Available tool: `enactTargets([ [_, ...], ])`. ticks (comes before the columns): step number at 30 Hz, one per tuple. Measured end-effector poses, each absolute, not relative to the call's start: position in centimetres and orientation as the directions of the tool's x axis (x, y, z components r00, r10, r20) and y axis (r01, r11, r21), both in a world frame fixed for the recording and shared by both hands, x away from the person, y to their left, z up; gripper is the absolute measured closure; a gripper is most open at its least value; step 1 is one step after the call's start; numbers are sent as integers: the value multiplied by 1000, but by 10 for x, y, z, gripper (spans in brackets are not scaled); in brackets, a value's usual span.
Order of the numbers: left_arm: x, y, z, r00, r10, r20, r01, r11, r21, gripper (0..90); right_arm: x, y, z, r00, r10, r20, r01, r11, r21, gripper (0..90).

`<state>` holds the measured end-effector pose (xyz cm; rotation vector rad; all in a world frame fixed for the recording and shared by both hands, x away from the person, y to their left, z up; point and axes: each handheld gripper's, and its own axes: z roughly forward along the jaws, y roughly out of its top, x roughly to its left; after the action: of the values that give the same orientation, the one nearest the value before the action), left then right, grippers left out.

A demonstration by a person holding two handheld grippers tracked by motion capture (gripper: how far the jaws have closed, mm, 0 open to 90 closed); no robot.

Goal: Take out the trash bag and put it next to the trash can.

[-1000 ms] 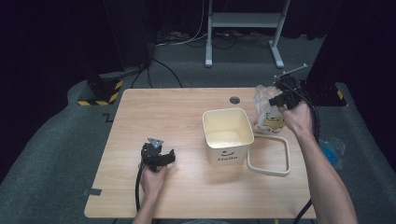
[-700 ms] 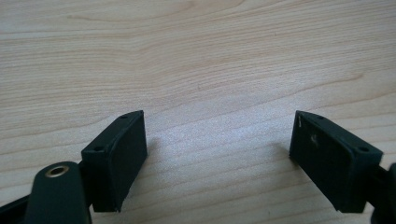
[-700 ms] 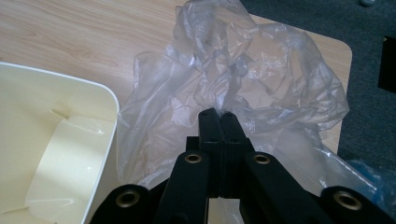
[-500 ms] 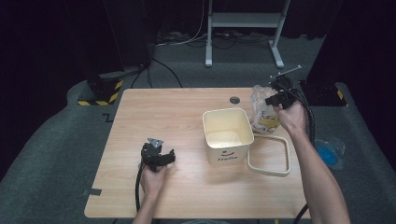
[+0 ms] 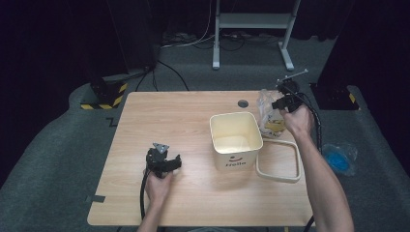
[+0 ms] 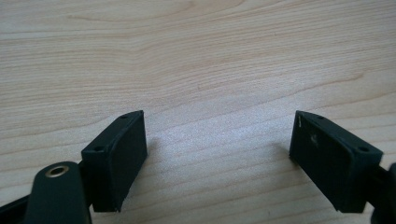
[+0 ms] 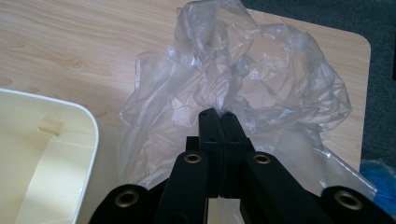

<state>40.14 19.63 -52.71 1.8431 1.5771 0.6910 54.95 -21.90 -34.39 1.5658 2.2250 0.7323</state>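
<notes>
At the bench's (image 5: 193, 111) far right corner, my right gripper (image 7: 218, 114) pinches the clear plastic bag (image 7: 261, 84) between pressed-together fingers. Next, I judge, lift it toward the cream bin (image 5: 237, 140) (left gripper (image 6: 217, 154) spread, empty).

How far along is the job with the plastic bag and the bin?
Early. Already done: the right gripper is shut on the clear plastic bag, which lies crumpled on the table beside the cream bin. The left gripper rests open over bare wood. Probably left: getting the bag into the bin; its square rim lies alongside.
</notes>
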Motion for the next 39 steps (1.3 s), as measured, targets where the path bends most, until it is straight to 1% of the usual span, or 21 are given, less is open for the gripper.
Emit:
enactTargets([
  [12,401,196,-527,155,988,-1,670,-104,735,189,557,-221,-358,-329,941,79,788,227,572,888],
  [14,401,196,-527,154,988,-1,670,-104,735,190,557,-224,-361,-319,942,107,791,202,577,875],
  [15,401,196,-527,155,988,-1,670,-104,735,189,558,-225,-365,-313,943,111,797,198,570,852],
  [16,401,196,-527,155,988,0,670,-105,735,189,558,-225,-365,-313,943,111,797,198,570,852],
  [17,401,196,-527,155,988,-1,670,-105,735,189,558,-226,-367,-314,943,111,800,199,566,823],
  [18,401,196,-527,155,988,-1,670,-104,735,189,558,-226,-367,-314,943,111,800,199,566,823],
  [19,401,196,-527,152,988,-3,668,-101,737,189,558,-226,-368,-313,943,111,796,197,572,783],
  [21,401,196,-527,152,988,-3,668,-101,737,190,558,-226,-368,-311,944,112,797,195,572,744],
  [22,401,196,-527,152,988,-3,668,-101,737,190,558,-226,-368,-311,944,112,797,195,572,744],
  [23,401,196,-527,152,988,-3,668,-101,737,189,559,-226,-368,-311,944,109,797,196,572,720],
  [26,401,196,-527,155,988,-1,669,-104,735,190,558,-228,-367,-293,951,102,797,184,575,607],
  [27,401,196,-527,155,988,-1,669,-104,735,190,558,-228,-367,-293,951,102,797,184,575,607],
  [30,401,196,-527,155,988,-1,669,-104,736,190,556,-231,-365,-283,953,107,796,172,580,543],
  [32,401,196,-527,155,988,-1,669,-104,736,190,554,-233,-362,-284,953,109,794,170,584,518],
  [39,401,196,-527,152,988,-2,668,-101,737,190,547,-238,-355,-288,949,128,780,155,607,479],
])
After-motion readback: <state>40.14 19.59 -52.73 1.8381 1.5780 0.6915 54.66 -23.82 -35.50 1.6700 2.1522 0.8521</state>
